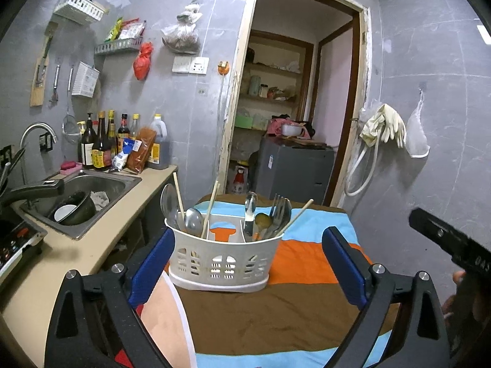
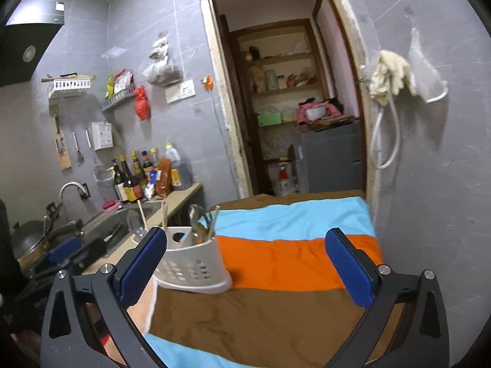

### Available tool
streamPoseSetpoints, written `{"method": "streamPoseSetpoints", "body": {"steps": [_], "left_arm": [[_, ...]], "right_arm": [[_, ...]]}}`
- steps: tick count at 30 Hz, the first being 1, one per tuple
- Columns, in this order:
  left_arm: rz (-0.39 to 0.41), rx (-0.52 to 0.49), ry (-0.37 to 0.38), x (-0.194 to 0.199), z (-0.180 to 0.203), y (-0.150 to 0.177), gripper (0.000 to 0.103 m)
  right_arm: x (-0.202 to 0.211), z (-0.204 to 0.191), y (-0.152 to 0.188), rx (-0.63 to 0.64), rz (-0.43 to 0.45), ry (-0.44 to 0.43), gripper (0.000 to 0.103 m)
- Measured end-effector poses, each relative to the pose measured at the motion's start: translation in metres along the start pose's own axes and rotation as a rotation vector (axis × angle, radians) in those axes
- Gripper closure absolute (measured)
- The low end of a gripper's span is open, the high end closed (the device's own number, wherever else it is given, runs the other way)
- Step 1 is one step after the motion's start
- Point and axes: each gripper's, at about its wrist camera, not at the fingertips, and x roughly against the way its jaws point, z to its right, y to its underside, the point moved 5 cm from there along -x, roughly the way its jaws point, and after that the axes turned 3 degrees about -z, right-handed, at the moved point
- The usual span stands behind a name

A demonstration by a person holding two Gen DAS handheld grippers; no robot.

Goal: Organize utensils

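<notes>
A white plastic utensil caddy stands on the striped cloth of a table. Its left compartment holds metal spoons and wooden chopsticks. Its right compartment holds a fork, spoons and one chopstick. My left gripper is open and empty, its blue pads either side of the caddy, just short of it. My right gripper is open and empty over the cloth, to the right of the caddy. The right gripper's body shows at the left view's right edge.
A counter with a steel sink holding bowls runs along the left. Sauce bottles stand at its back. A doorway opens behind the table. Gloves and a hose hang on the right wall.
</notes>
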Motion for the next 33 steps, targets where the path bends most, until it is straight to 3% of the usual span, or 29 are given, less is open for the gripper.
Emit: {"method": "streamPoseSetpoints", "body": {"steps": [10, 16, 33], "left_arm": [[-0.006, -0.050, -0.051, 0.031, 0.015, 0.019, 0.008], [-0.032, -0.051, -0.064, 0.031, 0.017, 0.033, 0.008], [-0.020, -0.063, -0.061, 0.029, 0.016, 0.032, 0.008]], "right_arm": [[0.046, 0.019, 0.028, 0.015, 0.049, 0.078, 0.000], [0.049, 0.028, 0.041, -0.002, 0.016, 0.090, 0.000], [0.046, 0.029, 0.041, -0.008, 0.015, 0.081, 0.000]]}}
